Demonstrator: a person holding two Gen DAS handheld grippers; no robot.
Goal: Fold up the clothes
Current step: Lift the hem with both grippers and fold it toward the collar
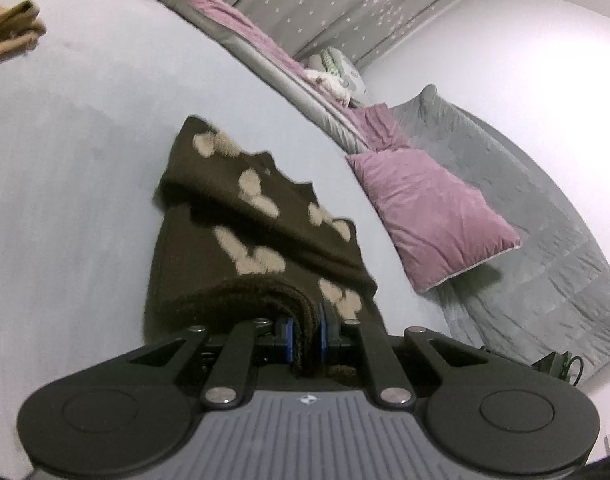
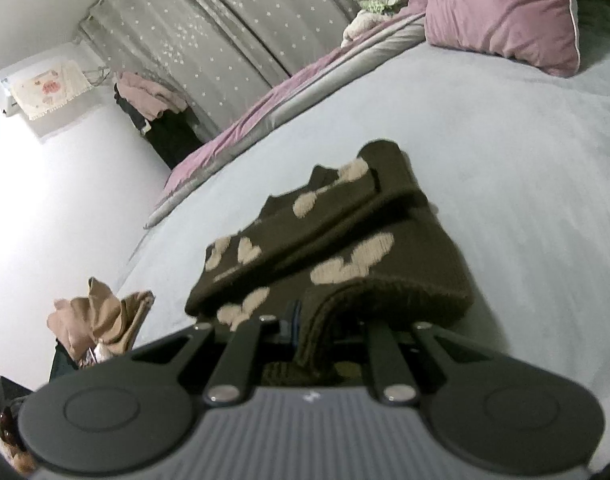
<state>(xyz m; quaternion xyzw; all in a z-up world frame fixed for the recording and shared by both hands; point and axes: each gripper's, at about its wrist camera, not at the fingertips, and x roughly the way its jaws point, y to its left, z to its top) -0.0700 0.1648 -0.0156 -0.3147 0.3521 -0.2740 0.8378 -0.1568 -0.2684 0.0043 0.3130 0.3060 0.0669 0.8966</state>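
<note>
A dark brown knitted sweater [image 1: 241,236] with beige heart shapes lies partly folded on the pale blue bed sheet [image 1: 65,160]. My left gripper [image 1: 307,334] is shut on the thick ribbed hem at the near edge, which bunches between the blue pads. In the right wrist view the same sweater [image 2: 345,240] stretches away from me, its near edge lifted off the sheet. My right gripper [image 2: 305,332] is shut on another part of that ribbed hem, and the knit hides most of its fingers.
A mauve pillow [image 1: 437,208] lies right of the sweater beside a grey quilt [image 1: 525,220]. A folded tan garment [image 1: 13,32] sits at the far left of the bed. Tan clothes [image 2: 101,320] are heaped off the bed's edge. Star-patterned curtains [image 2: 225,40] hang behind.
</note>
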